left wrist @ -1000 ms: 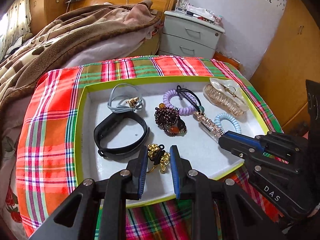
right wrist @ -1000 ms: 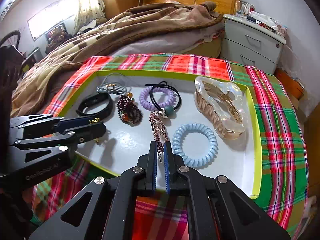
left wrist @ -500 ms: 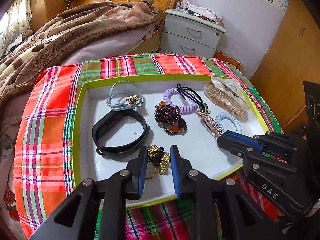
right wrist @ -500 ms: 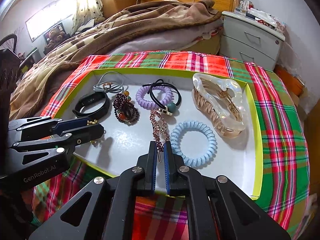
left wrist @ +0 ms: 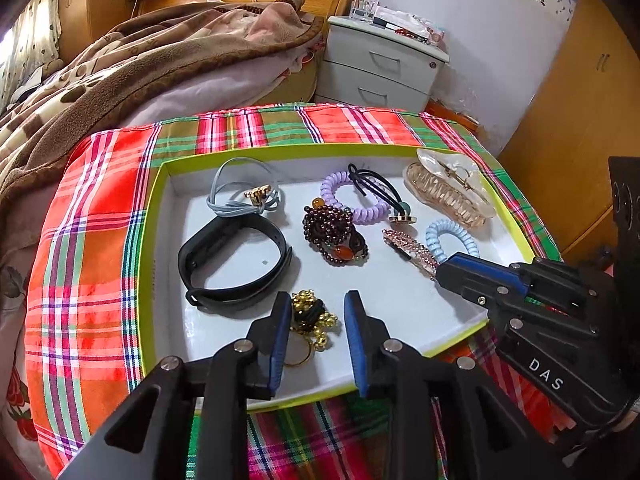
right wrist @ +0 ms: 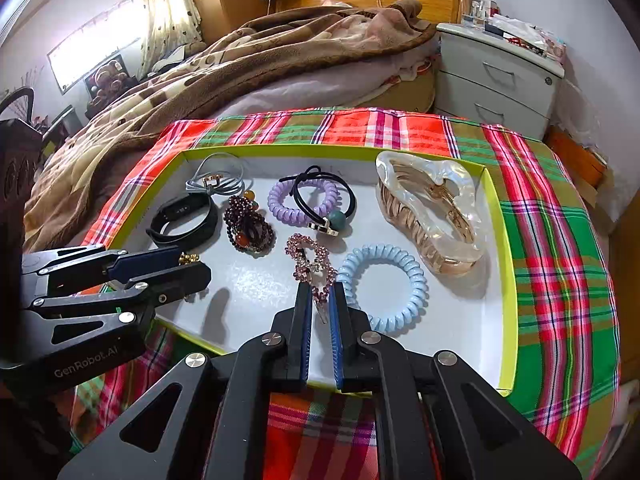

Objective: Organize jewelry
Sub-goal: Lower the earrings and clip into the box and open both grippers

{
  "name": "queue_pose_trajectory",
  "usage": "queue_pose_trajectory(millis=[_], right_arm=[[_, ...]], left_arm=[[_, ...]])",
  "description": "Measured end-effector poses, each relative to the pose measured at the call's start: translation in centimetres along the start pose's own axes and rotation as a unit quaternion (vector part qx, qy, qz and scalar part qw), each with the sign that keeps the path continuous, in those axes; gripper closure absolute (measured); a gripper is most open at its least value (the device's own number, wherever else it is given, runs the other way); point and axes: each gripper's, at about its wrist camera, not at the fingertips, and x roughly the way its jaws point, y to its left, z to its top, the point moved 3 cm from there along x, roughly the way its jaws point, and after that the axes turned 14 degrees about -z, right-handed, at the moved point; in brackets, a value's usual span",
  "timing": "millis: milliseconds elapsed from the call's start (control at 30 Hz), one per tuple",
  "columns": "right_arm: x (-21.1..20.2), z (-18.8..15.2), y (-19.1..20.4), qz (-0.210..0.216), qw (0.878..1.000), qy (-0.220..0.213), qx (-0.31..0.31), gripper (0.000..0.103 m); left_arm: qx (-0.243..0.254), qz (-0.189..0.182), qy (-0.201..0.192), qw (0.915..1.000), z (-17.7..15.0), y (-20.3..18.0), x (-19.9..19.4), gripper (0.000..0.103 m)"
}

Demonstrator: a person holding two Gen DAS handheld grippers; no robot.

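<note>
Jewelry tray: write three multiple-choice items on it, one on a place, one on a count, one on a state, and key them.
1. Where does the clear claw clip lie in the tray, seen from the right wrist view?
A. far right side
B. near left corner
C. outside on the cloth

2. How many coiled hair ties are in the tray?
A. one
B. two
C. four

3. How does the left gripper stand around the gold bead tie?
A. clamped tight
B. open, pads clear of it
C. lifted far above

Key: 1 A, the clip rests by the right wall. 2 B, one purple coil and one blue coil. 3 B, the jaws have just been opening and gaps show either side of the tie between them.
</note>
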Motion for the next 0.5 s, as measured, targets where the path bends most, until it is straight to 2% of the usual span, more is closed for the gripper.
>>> queue_pose_trajectory(millis=[167,300,500], right_arm=[[-0.1,0.0,0.0,-0.002,1.0,-0.002,0.002,0.092],[-0.4,-0.1,-0.2,0.001,1.0,-0.006,0.007,0.089],[-1.5,-0.2,-0.4,-0.003,1.0,-0.019,0.021,0.074]], left_arm=[[0.001,0.001,0.0,1.0,-0.1,-0.1,-0.1,0.072],[0.004,0.004,-0.003,1.0,-0.1,-0.3,-0.4,0.067],[0.006,0.01,-0.008,0.9999,-0.3,-0.9,-1.4,0.061]])
